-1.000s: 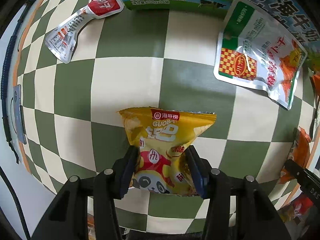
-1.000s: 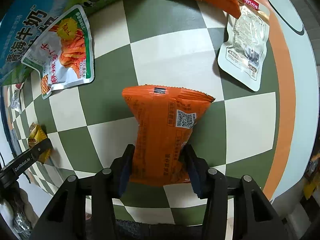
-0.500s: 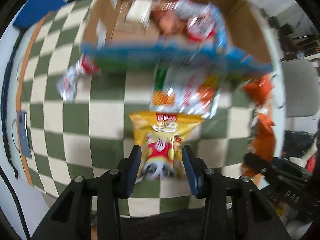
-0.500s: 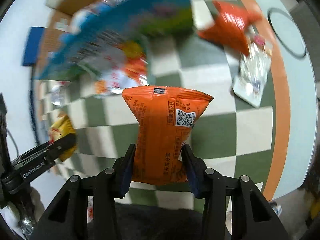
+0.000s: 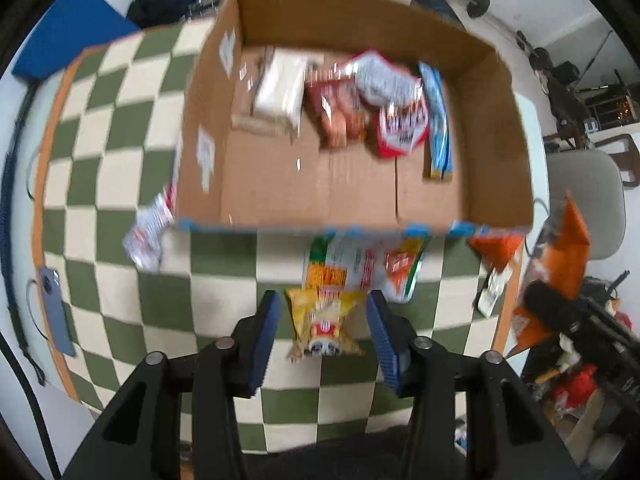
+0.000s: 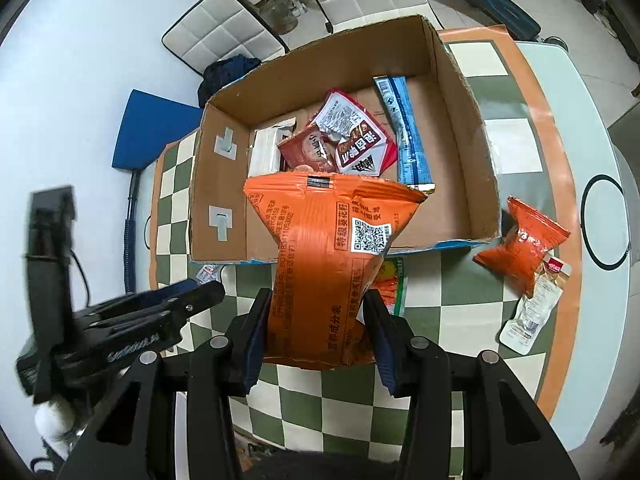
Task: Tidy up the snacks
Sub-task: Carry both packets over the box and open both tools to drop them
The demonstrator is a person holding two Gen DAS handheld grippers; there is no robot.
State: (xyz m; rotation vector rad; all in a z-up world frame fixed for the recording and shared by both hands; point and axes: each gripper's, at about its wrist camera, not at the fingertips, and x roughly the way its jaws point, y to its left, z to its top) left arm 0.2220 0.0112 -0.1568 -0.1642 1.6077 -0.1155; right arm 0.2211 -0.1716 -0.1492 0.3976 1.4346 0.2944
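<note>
My right gripper [image 6: 316, 324] is shut on a big orange snack bag [image 6: 332, 256] and holds it high above the table, in front of the open cardboard box [image 6: 476, 152]. My left gripper [image 5: 320, 328] is raised above the table with its jaws apart. The yellow snack bag [image 5: 322, 324] shows small between the jaws, not touching either pad, and looks free of them. The box [image 5: 500, 128] holds several snack packs at its far end. The left gripper also shows in the right wrist view [image 6: 132, 320].
On the checkered table lie a green-and-white pack [image 5: 364, 268], a white-and-red sachet [image 5: 150, 228], a second orange bag [image 6: 522, 244] and a clear sachet [image 6: 534, 308]. A blue phone [image 5: 54, 312] lies at the left table edge. Chairs stand behind the table.
Both grippers have risen high above the table, bringing the whole box into view. The left jaws have opened and the yellow bag has come out of their grip. The right keeps its orange bag.
</note>
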